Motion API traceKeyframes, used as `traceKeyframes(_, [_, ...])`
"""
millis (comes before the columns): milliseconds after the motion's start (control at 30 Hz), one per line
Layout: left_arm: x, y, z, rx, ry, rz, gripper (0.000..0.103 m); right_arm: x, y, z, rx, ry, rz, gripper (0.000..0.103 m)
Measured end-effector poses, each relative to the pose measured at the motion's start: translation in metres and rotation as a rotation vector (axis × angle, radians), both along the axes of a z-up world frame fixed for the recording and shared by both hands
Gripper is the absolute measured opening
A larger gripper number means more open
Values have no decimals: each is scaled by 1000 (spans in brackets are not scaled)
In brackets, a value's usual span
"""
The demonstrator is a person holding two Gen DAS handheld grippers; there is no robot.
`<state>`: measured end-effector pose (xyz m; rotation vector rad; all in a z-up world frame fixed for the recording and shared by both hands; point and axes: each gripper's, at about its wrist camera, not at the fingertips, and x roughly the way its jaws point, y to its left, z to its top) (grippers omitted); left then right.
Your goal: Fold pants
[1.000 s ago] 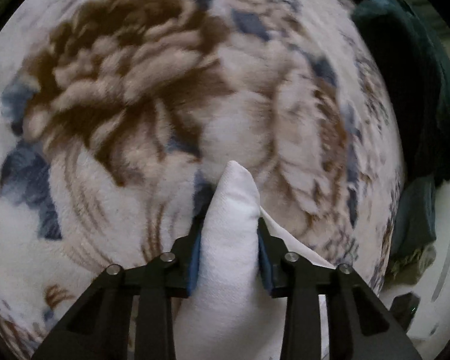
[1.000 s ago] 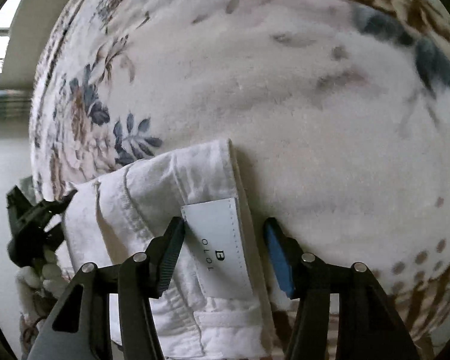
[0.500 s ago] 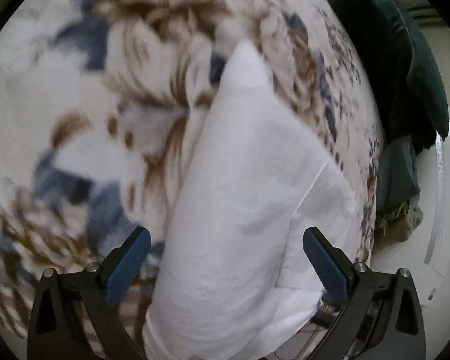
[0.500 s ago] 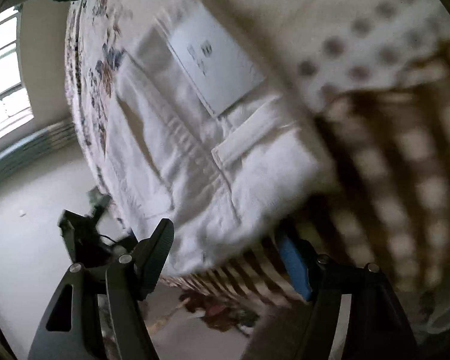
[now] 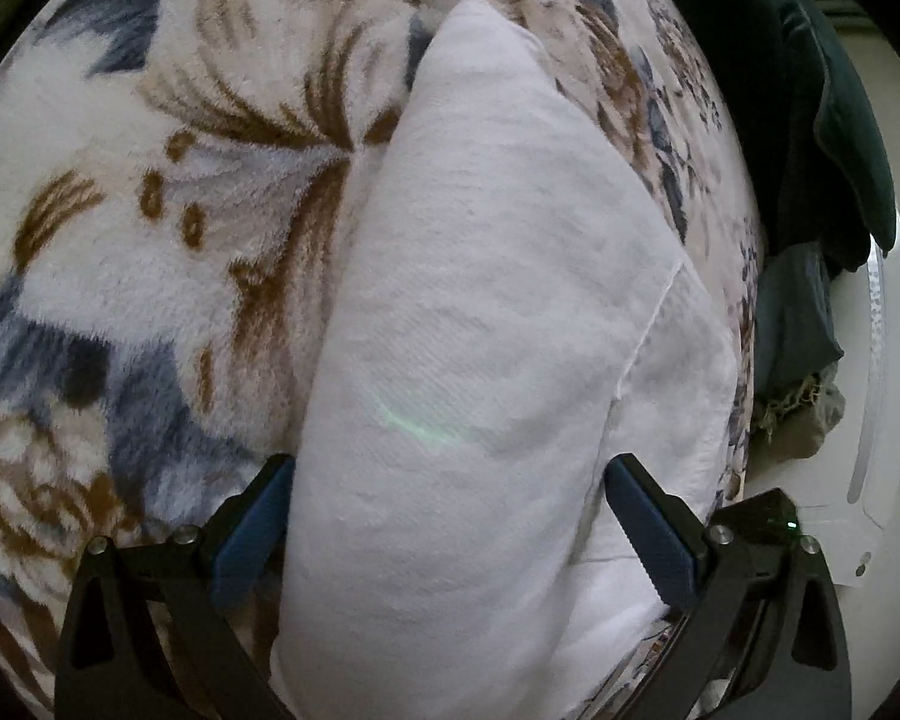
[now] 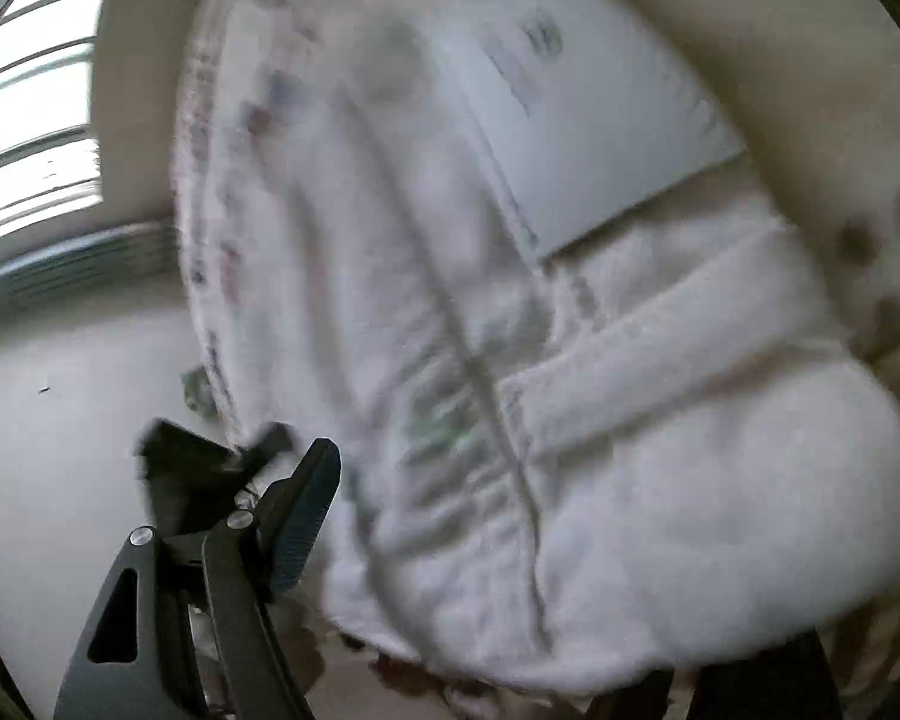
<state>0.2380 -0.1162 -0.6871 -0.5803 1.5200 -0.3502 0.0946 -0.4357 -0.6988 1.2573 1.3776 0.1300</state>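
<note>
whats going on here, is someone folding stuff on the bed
Yes. A person with a handheld gripper in each hand is folding white pants on a floral fleece blanket. The left gripper has just opened its jaws and straddles the folded pants without pinching them. The right gripper is also open beside the waistband label, blurred.

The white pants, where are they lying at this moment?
The white pants lie folded on the flowered blanket, in the middle of the left wrist view, with dark green clothes at the blanket's right edge.
</note>
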Motion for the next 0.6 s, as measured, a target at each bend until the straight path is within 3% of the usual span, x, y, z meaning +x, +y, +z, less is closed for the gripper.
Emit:
traceKeyframes(67, [-1, -2, 9, 0, -38, -11, 56, 2, 0, 5, -10, -18, -13, 63])
traceKeyframes(100, [-1, -4, 13, -7, -52, -29, 46, 3, 3, 11, -31, -38, -1, 48])
traceKeyframes(167, [-6, -6, 28, 8, -111, -58, 26, 6, 10, 24, -65, -63, 20, 40])
traceKeyframes(400, [-3, -2, 84, -24, -187, -22, 22, 32, 17, 98, -155, -160, 71, 32])
traceKeyframes(600, [38, 16, 145, -81, -295, 13, 22, 89, 13, 164, -201, -275, 87, 32])
